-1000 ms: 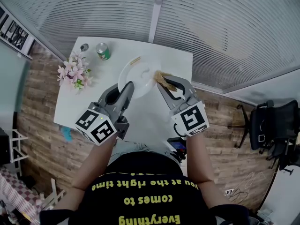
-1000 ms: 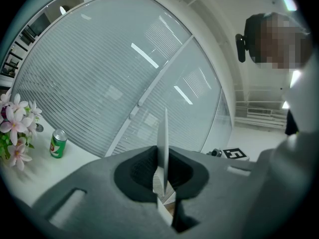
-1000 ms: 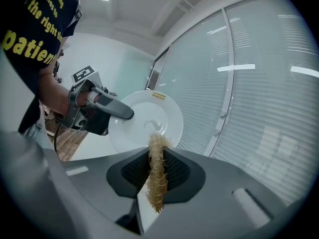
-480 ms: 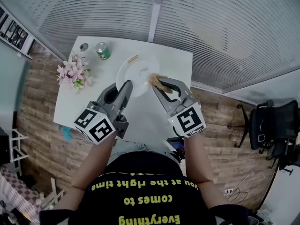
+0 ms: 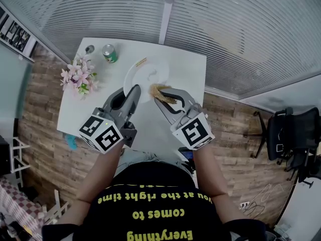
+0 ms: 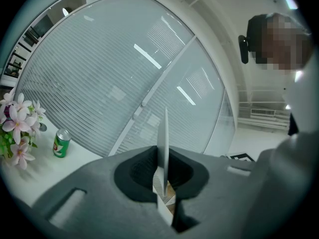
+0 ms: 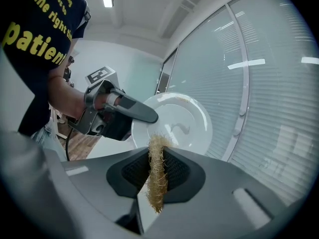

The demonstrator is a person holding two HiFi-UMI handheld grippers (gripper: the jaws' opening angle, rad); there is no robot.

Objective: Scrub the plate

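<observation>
Head view: the left gripper (image 5: 134, 90) is clenched on the near rim of the single white plate (image 5: 148, 74) and holds it up over the table (image 5: 188, 67). The right gripper (image 5: 161, 95), just to its right, grasps one tan fibrous scrubber (image 5: 158, 90), whose tip is at the plate's lower edge. Beyond and left of the left gripper stand one green can (image 5: 108, 54) and one bunch of flowers (image 5: 77, 78).

Left gripper view: the plate shows edge-on and upright, with its rim pinched between the jaws.

Right gripper view: the jaws are closed on the scrubber, which pokes out ahead. The plate's face is straight in front, with a faint smear near its middle.

To scrub well, I would press the scrubber's free end flat onto that smear and work across it. The left grip should stay firm so the plate does not pivot.
</observation>
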